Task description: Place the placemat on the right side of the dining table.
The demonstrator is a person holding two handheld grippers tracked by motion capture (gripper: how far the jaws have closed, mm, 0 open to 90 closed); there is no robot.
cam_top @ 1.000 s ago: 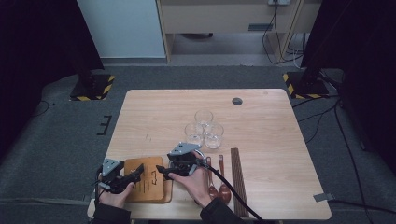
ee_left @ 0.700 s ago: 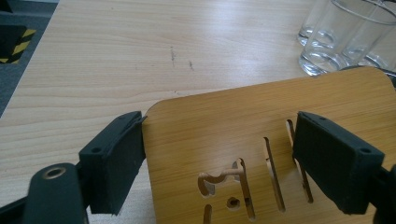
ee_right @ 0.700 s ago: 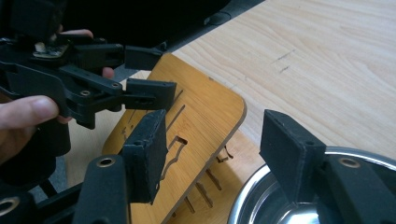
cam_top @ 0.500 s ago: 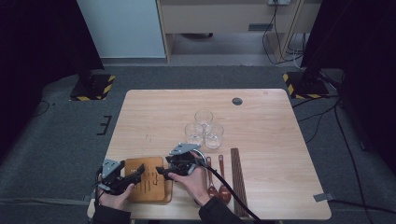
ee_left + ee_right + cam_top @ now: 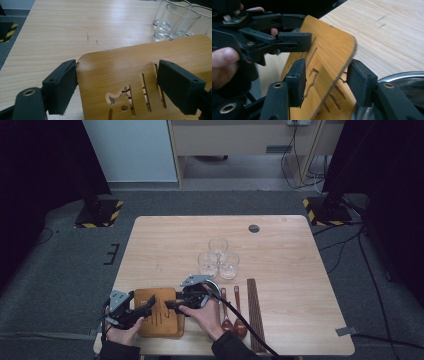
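The right gripper view shows the wooden board [image 5: 329, 65] tilted, edge between the right gripper [image 5: 327, 82] jaws, which have been closing, gaps remaining; left gripper [image 5: 294, 37] clamps its far edge; high view places the slotted board [image 5: 159, 317] at the table's [image 5: 280, 245] near-left corner.

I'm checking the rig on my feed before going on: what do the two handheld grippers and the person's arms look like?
Both grippers are black. The left gripper and right gripper each carry a grey three-cornered plate on top. Each has two blocky black jaws with flat matt pads and brass-coloured pivot rivets. A black cable trails from the right gripper toward the table's near edge. The person wears dark sleeves.
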